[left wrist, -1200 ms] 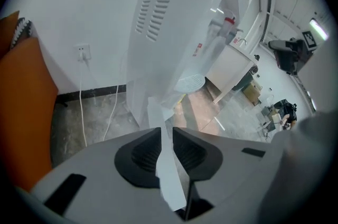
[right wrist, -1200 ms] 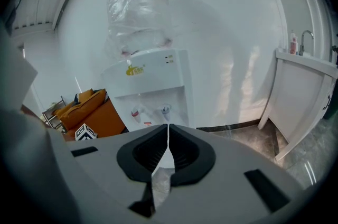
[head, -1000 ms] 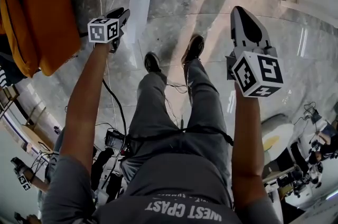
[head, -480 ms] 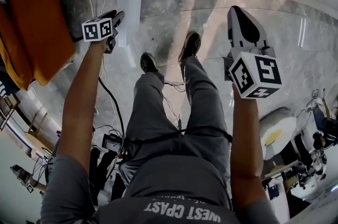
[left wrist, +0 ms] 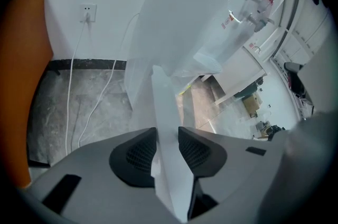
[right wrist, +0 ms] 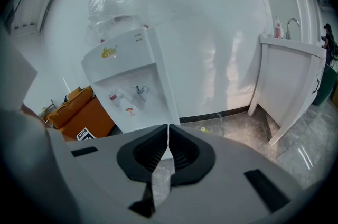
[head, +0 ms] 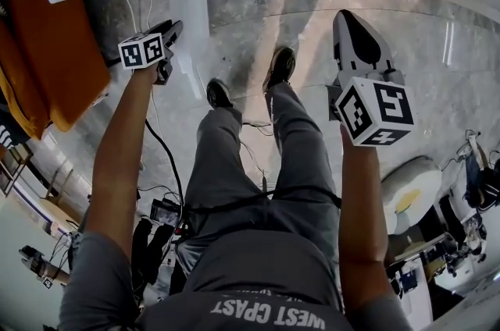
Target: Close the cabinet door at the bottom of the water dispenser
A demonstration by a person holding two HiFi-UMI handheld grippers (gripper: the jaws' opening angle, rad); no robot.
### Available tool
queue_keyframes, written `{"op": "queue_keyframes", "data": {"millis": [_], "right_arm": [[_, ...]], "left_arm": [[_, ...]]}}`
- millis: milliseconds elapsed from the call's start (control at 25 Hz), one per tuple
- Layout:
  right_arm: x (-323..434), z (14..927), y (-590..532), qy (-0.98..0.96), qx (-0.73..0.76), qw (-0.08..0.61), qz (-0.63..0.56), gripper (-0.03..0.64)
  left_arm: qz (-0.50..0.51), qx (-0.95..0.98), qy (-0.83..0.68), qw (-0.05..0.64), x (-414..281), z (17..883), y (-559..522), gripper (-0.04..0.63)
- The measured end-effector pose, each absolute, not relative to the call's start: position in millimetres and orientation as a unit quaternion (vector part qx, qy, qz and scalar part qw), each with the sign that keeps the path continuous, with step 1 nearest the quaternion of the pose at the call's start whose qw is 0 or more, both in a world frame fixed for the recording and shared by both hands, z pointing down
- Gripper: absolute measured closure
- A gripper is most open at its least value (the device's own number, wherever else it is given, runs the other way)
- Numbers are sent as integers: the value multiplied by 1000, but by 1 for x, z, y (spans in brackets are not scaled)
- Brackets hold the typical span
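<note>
The white water dispenser [right wrist: 132, 91] stands against the wall with a clear bottle [right wrist: 119, 1] on top. Its bottom cabinet door [head: 190, 25] stands swung out from the body, edge toward me. My left gripper [head: 173, 31] is at that edge. In the left gripper view the door's thin edge [left wrist: 161, 112] runs between the two pads [left wrist: 138, 153], which have just been closing and now touch it on both sides. My right gripper [head: 349, 16] hangs apart at the right, over the floor, shut with nothing in it [right wrist: 168, 130].
An orange bag [head: 47, 48] sits left of the dispenser. White cables [left wrist: 79, 106] run down from a wall socket [left wrist: 88, 11]. A white sink cabinet [right wrist: 288, 80] stands at the right. My shoes [head: 283, 68] are just behind the door. Gear and cables lie behind me.
The left gripper has drifted a little left and lower along the door edge. The dispenser has slid up and left in the head view. The right gripper has barely shifted.
</note>
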State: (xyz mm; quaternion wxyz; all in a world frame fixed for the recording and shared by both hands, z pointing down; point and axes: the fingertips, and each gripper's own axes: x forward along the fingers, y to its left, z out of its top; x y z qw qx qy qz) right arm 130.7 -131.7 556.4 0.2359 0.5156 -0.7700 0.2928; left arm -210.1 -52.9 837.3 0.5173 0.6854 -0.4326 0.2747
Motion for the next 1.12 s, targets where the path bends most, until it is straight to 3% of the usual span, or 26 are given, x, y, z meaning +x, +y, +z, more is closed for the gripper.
{"op": "queue_keyframes", "data": {"millis": [520,1120], "right_arm": [[153,561,-132,-762,522,232,305,586],[206,573,-128,-745,538,235,317,586]], "left_arm": [[286,726,-371,503,-138,834,-58,453],[306,757,-391,425,-76,834,-121,466]]}}
